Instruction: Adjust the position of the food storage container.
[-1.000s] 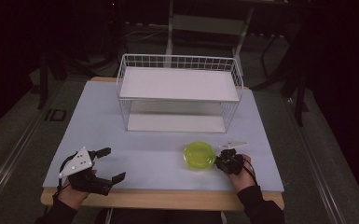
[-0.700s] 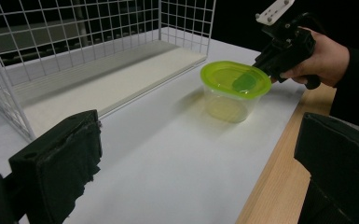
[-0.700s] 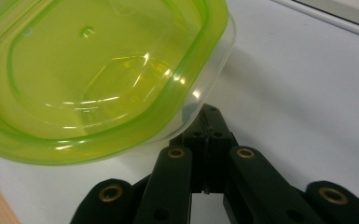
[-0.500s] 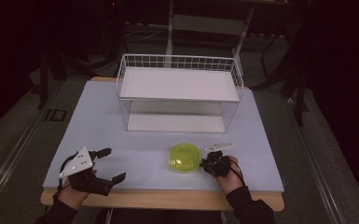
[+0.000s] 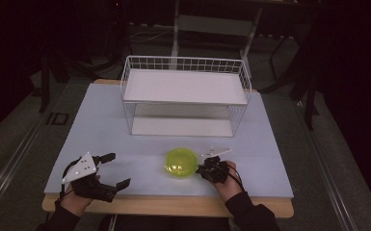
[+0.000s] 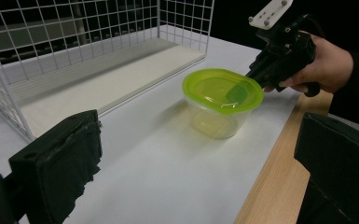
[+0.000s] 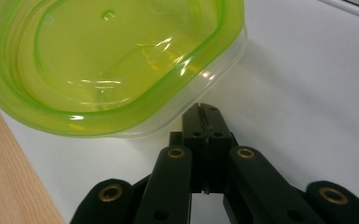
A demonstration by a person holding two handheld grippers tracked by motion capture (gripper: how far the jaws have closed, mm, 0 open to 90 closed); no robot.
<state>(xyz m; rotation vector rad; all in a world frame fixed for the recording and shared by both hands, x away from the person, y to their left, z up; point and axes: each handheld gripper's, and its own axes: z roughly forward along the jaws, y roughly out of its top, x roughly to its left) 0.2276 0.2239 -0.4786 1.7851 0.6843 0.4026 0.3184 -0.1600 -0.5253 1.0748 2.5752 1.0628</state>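
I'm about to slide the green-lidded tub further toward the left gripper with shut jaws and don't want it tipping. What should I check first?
1. Right gripper jaws shut: ok, closed with nothing between them.
2. Tip set against the tub: ok, it sits at the clear wall just under the lid rim; actual contact cannot tell.
3. Tub upright on the table: ok, flat with the green lid on top.
4. Lid fully sealed: cannot tell.
5. Path to the left: ok, bare tabletop between the tub and the left gripper.
6. Left gripper ready: ok, jaws open, holding nothing.
7. Clear of the wire rack: ok, tub stands apart in front of it.
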